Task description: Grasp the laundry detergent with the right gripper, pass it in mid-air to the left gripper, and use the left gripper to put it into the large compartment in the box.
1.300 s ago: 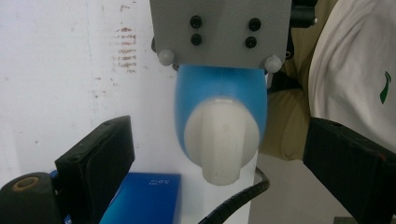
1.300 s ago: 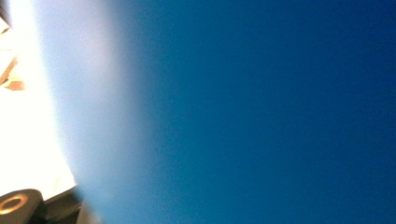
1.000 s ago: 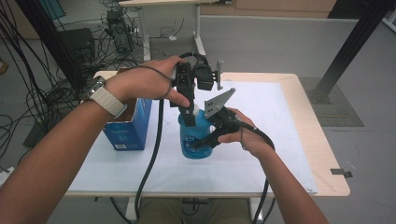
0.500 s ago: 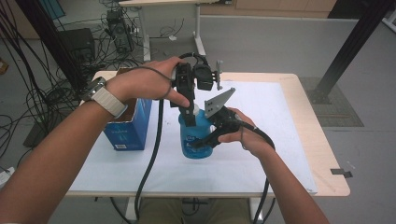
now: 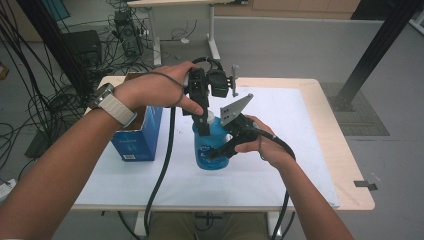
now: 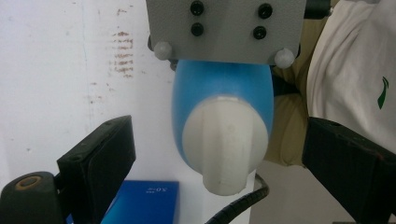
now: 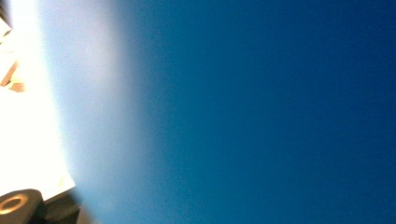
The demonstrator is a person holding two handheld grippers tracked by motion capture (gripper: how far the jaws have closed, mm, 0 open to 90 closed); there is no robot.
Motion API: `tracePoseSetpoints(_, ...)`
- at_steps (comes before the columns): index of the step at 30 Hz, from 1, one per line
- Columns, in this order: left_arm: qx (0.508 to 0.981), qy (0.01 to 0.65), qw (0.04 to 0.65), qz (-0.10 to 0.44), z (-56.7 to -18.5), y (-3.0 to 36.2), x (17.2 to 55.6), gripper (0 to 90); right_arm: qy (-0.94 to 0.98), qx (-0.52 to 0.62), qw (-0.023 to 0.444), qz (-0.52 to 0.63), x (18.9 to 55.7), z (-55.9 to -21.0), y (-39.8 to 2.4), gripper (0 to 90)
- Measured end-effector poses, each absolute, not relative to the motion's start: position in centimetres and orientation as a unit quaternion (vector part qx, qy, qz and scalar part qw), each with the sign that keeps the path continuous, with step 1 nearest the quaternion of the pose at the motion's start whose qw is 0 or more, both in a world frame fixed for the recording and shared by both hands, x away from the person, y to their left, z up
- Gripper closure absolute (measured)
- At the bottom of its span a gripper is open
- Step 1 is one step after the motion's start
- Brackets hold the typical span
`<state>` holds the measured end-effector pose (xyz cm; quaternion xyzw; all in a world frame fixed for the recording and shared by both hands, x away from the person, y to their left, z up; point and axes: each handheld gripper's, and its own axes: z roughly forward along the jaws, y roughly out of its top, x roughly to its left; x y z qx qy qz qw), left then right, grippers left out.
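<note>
- Nearest us in the high view, our right claw (image 5: 220,150) is clamped on the body of the blue bottle (image 5: 212,145), coming at it from the right side, with its grey plate tilted up beside the bottle's neck.
- In the right gripper view the bottle's blue wall (image 7: 257,112) sits pressed close against the camera, too blurred for detail.
- The bottle stands upright on the white sheet (image 5: 280,165) near the middle of the tabletop (image 5: 345,165).
- Just above it, our left claw (image 5: 202,122) points down over the white cap (image 5: 209,117).
- In the left gripper view that claw (image 6: 224,163) is apart: the cap (image 6: 224,149) sits between the two black jaws with a clear gap on each side, neither pad touching it.
- To the left of the bottle, apart from it, a blue box (image 5: 137,137) stands on the sheet under our left wrist.
- Beyond the tabletop, cables (image 5: 50,90) lie on the floor.
</note>
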<state>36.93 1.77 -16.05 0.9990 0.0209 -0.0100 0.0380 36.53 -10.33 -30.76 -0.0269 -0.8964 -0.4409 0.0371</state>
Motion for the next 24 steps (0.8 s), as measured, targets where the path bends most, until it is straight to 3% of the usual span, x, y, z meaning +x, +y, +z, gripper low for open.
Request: tracePoseSetpoints(24, 0.999, 0.021, 0.042, -0.008, -15.97, 1.93, 36.83, 10.1, -0.897, -0.028, 0.037, -0.440, 36.57, -30.58, -10.43, 43.3)
